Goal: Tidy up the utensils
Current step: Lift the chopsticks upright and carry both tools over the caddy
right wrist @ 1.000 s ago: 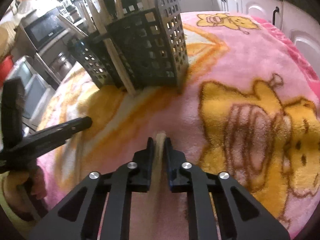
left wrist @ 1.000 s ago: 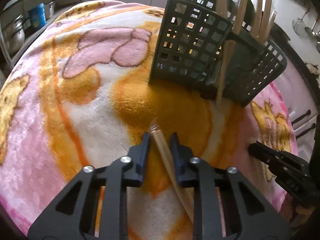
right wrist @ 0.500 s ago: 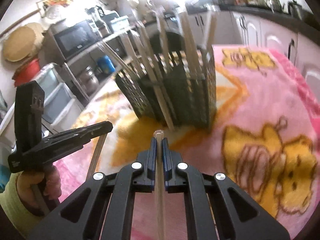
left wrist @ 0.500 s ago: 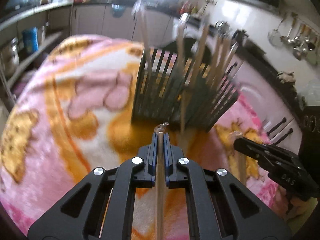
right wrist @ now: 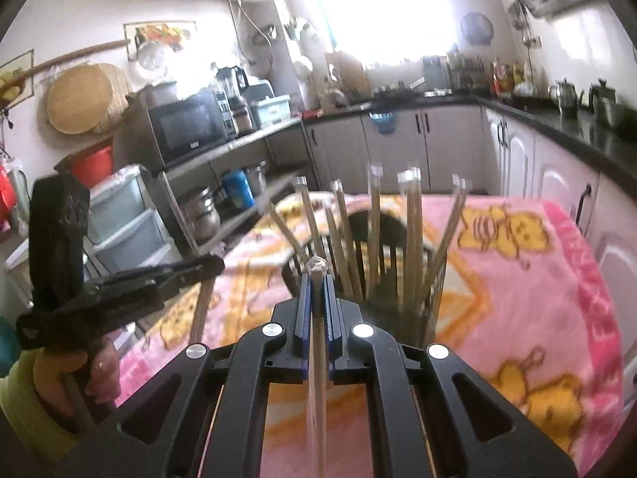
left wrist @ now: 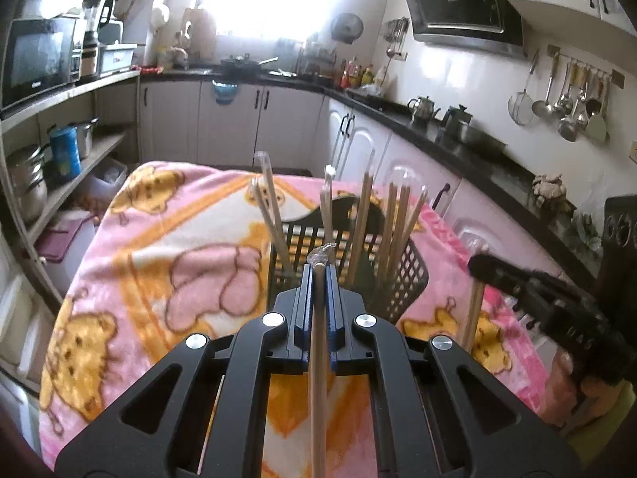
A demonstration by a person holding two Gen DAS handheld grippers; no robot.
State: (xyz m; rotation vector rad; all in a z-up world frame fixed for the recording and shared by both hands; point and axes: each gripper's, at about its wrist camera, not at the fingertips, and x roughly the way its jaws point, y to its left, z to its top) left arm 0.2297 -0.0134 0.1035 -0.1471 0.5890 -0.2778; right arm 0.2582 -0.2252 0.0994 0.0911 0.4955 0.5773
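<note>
The left gripper point(left wrist: 318, 279) has its fingers squeezed tight on a wrapped chopstick point(left wrist: 317, 358). The right gripper point(right wrist: 317, 285) pinches another chopstick point(right wrist: 317, 378), near the black basket point(left wrist: 402, 283).

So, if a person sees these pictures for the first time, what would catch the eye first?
Probably the two black grippers: the left gripper and the right gripper are each shut on a wrapped chopstick, one and the other running down the middle of its own view. Behind them a black basket full of upright chopsticks stands on a bright pink and orange blanket, with a kitchen around.
</note>
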